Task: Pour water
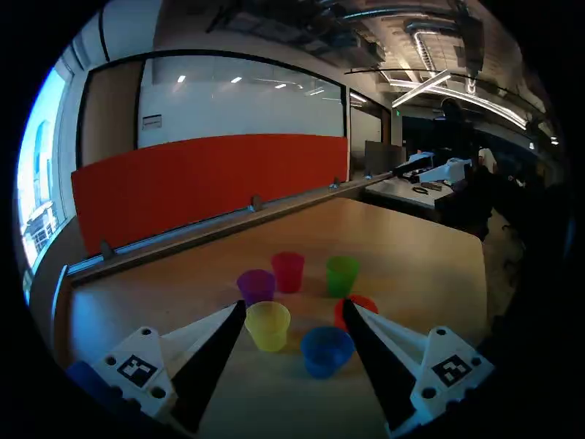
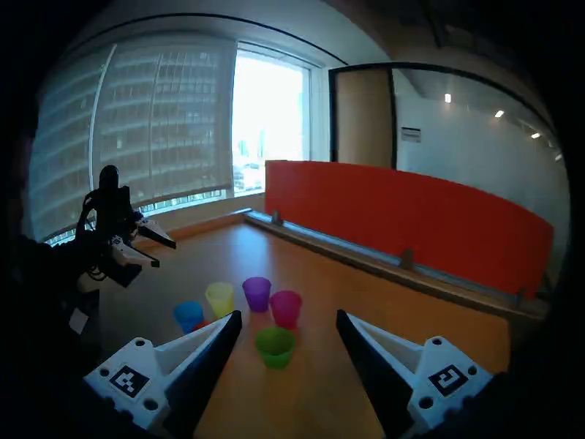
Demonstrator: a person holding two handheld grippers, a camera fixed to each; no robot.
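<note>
A: Which containers are there, and what is in them?
B: Six small cups stand clustered on the pale wooden desk (image 1: 417,256). In the left gripper view a yellow translucent plastic cup (image 1: 268,325) and a blue translucent plastic cup (image 1: 326,351) are nearest. Behind them are a purple translucent plastic cup (image 1: 256,285), a red translucent plastic cup (image 1: 288,271) and a green translucent plastic cup (image 1: 342,274). All are upright with open mouths; whether any holds water I cannot tell

A: And the sixth?
B: An orange plastic cup (image 1: 358,303), mostly hidden behind one finger of the left hand-held gripper (image 1: 292,303). Only its rim shows, just beside the blue one

A: How are the grippers?
B: Both have their fingers spread apart, holding nothing. The left one is held above the desk on the yellow-and-blue side of the cluster. The right hand-held gripper (image 2: 287,314) faces the green cup's side, apart from every cup

A: Room to move?
B: Bare desk lies all round the cluster. A long orange-red partition panel (image 1: 205,183) closes one edge, well apart from the cups. In the left gripper view the desk's far edge curves round at the right

A: Anything hard to make out?
B: The person holding the left hand-held gripper is a dark shape at the side of the right gripper view, and the far desks are dim and blurred
</note>
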